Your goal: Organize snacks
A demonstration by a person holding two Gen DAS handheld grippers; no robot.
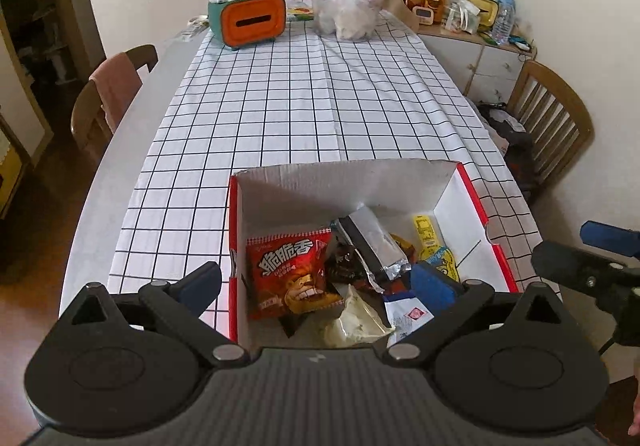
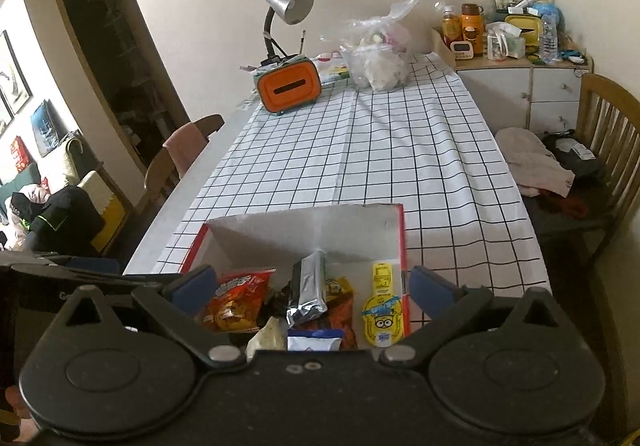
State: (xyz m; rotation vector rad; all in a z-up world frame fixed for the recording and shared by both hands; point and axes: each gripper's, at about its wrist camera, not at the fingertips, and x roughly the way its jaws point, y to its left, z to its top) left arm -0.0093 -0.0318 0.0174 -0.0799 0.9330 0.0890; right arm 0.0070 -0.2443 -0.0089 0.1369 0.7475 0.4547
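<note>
The snacks lie heaped in an open red-rimmed cardboard box [image 1: 460, 182] at the near end of the table [image 1: 304, 106], which carries a checked cloth. Contents noted: a red crisp packet [image 1: 292, 274] at the box's left side, a silver foil pouch [image 1: 374, 242] propped across the middle of the heap, a yellow cartoon-printed sachet [image 2: 382, 310] flat on the box floor at the right, and a blue-and-white packet [image 1: 408, 312] nearest the cameras. All are judged light, soft and crinkly; the foil pouch is likely slippery and the crisp packet crushable, so each is best pinched by a sealed edge or corner, not across its filled body. The left tongs [image 1: 334, 284] hover over the near edge of the box, fingers wide apart, holding nothing. The right tongs [image 2: 312, 286] hang alongside at similar height, pointed down into the box, likewise spread and empty.
</note>
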